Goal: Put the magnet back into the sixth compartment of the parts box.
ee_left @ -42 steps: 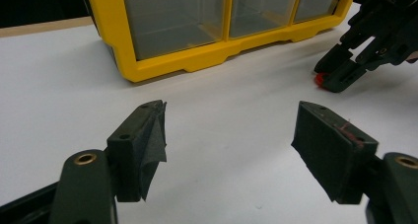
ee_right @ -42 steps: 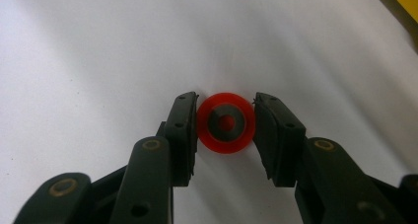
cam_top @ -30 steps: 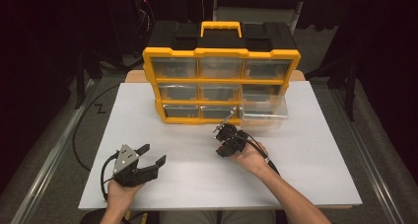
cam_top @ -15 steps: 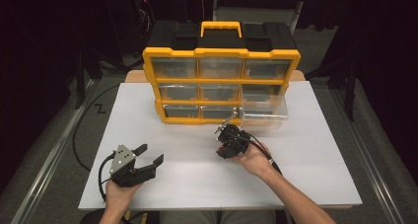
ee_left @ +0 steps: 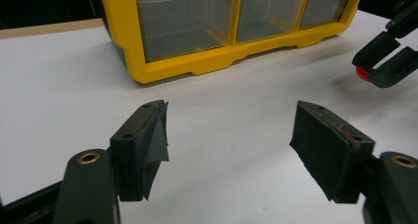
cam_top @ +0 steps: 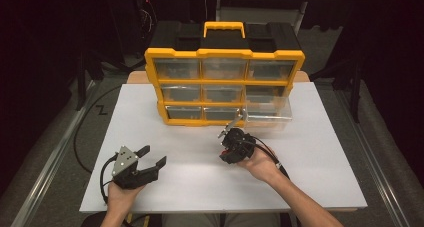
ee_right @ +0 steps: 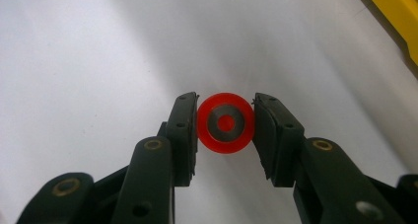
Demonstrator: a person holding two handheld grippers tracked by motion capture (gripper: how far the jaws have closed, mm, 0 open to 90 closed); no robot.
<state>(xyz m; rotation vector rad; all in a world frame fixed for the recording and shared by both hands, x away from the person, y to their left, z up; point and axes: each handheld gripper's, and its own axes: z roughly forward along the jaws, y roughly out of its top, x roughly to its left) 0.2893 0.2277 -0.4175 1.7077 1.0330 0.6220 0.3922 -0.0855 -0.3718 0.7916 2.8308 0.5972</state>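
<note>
White table, red ring between right tongs

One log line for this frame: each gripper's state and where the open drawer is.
left gripper: open, holding nothing | right gripper: shut on red ring above table | organizer: bottom-right clear drawer pulled out

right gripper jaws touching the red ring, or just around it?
Touching. In the right gripper view, both jaws of the right gripper press against opposite sides of the red ring, with no gap at either side.

The left gripper gapes wide over the white table (yellow organizer just ahead).
</note>
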